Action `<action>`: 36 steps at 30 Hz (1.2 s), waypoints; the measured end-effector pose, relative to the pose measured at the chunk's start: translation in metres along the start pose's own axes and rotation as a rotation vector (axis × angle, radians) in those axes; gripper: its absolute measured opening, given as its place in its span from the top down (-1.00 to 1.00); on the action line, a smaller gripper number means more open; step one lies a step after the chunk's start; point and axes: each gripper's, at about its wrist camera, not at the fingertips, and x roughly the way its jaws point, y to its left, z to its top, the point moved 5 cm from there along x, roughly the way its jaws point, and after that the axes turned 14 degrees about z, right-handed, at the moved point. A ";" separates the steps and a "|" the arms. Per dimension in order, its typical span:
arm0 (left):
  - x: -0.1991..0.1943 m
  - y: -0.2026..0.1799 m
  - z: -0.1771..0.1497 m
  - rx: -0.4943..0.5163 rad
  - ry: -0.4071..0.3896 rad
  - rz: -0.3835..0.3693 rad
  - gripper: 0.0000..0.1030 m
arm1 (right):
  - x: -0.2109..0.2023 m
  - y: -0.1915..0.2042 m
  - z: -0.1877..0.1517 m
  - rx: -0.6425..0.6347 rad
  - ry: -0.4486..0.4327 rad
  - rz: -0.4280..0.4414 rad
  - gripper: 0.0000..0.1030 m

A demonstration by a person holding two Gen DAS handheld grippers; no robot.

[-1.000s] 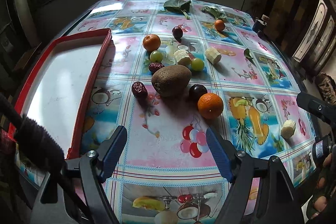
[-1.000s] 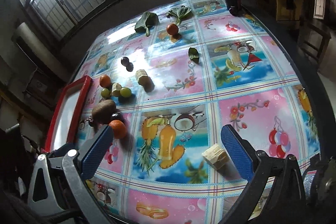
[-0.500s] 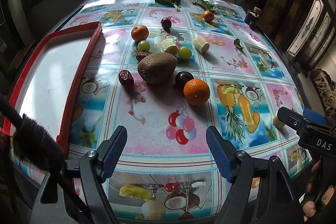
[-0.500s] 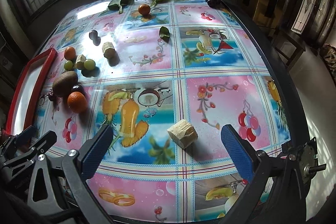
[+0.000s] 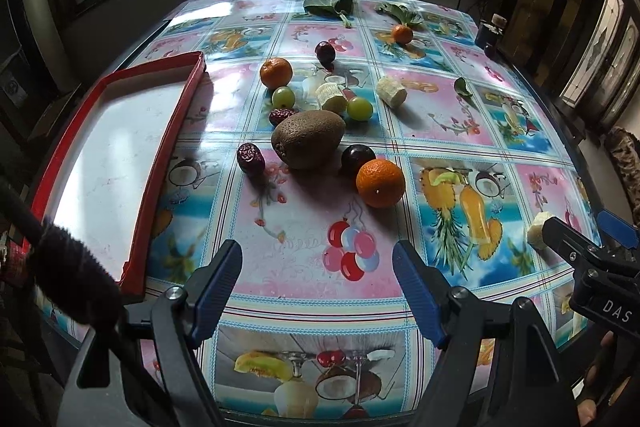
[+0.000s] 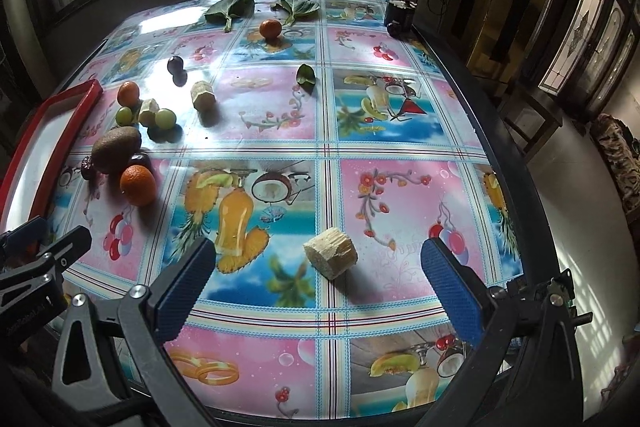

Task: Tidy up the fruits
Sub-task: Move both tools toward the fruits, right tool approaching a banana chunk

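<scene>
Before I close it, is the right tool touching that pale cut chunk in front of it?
Apart. The right wrist view shows the right tool open, tablecloth visible between each finger and the pale chunk.

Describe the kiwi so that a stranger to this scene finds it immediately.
Start at the red tray on the table's left side. Just to its right is a cluster of fruit, and the kiwi lies in the middle. It is the only brown, fuzzy, egg-shaped fruit, larger than the oranges and grapes around it.

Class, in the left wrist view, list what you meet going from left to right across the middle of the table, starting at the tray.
Red tray → red date → kiwi → dark plum → big orange → pale banana chunk.
</scene>
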 end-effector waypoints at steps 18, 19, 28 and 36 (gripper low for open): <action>0.009 0.012 0.000 -0.014 -0.015 0.159 -0.51 | 0.006 0.002 -0.005 0.020 0.008 0.054 -0.98; 0.008 0.013 0.000 -0.016 -0.018 0.158 -0.51 | 0.006 0.002 -0.005 0.017 0.011 0.050 -0.98; 0.009 0.018 -0.001 -0.040 -0.016 0.106 -0.51 | 0.011 0.005 -0.005 0.007 0.025 0.026 -0.98; 0.014 0.016 -0.002 -0.056 0.017 0.070 -0.51 | 0.019 0.013 -0.009 -0.078 0.050 -0.075 -0.98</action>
